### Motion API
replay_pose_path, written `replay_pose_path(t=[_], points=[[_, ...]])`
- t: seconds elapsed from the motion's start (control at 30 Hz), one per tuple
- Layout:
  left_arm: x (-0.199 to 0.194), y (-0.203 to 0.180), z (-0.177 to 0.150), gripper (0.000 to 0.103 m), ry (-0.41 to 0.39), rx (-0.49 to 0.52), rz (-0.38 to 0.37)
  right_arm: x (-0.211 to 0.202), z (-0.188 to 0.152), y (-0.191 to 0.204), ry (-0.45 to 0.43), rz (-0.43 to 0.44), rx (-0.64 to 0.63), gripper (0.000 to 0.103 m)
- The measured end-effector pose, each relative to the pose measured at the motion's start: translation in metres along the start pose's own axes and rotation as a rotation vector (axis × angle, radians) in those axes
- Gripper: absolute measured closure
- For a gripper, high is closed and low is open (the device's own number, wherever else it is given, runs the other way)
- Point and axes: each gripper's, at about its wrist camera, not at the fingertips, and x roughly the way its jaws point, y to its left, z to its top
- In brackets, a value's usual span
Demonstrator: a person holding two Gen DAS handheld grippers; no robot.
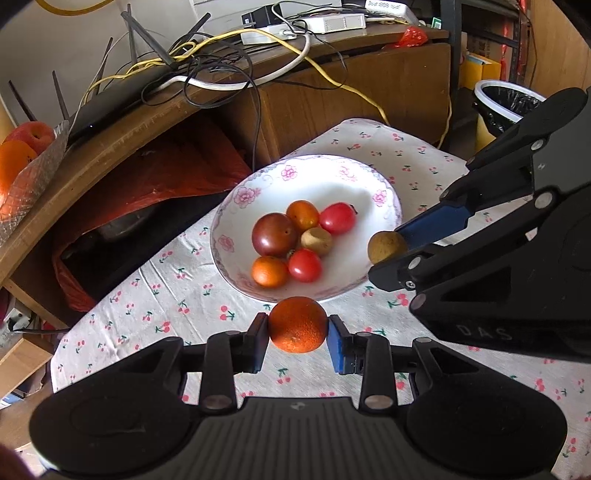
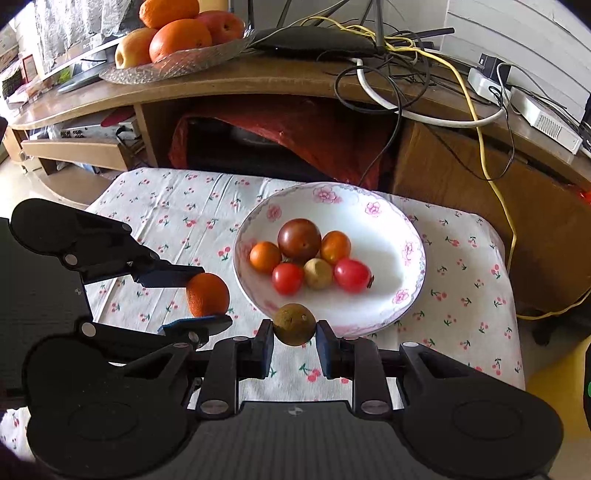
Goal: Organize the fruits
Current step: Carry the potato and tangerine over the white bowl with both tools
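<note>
Left wrist view: left gripper jaws pinch a round orange; right gripper jaws pinch a brown fruit.

Glossy ceramic bowl on matt printed cloth.

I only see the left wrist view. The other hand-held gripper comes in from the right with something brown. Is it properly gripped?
Observer: Yes. The right hand-held gripper pinches a brown fruit between both fingers, above the plate's near rim.
Operator: And the glass dish at my left edge?
Observer: The glass dish holds two oranges, a red apple and a yellow apple.
Operator: Where is my orange?
Observer: The orange is in the left hand-held gripper, over the cloth, left of the plate, not touching it.
</note>
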Motion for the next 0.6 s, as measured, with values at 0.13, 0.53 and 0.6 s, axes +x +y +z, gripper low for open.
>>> replay_pose_path(t=[0.13, 0.53, 0.6], points=[[0.005, 0.004, 0.006, 0.061, -0.004, -0.006, 0.002, 0.003, 0.001, -0.008, 0.003, -0.013, 0.020, 0.083], [0.021, 0.014, 0.022, 0.061, -0.014, -0.006, 0.008, 0.018, 0.015, -0.023, -0.007, -0.040, 0.035, 0.083], [0.025, 0.015, 0.023, 0.061, -0.013, -0.007, 0.005, 0.021, 0.016, -0.025, -0.005, -0.042, 0.036, 0.083]])
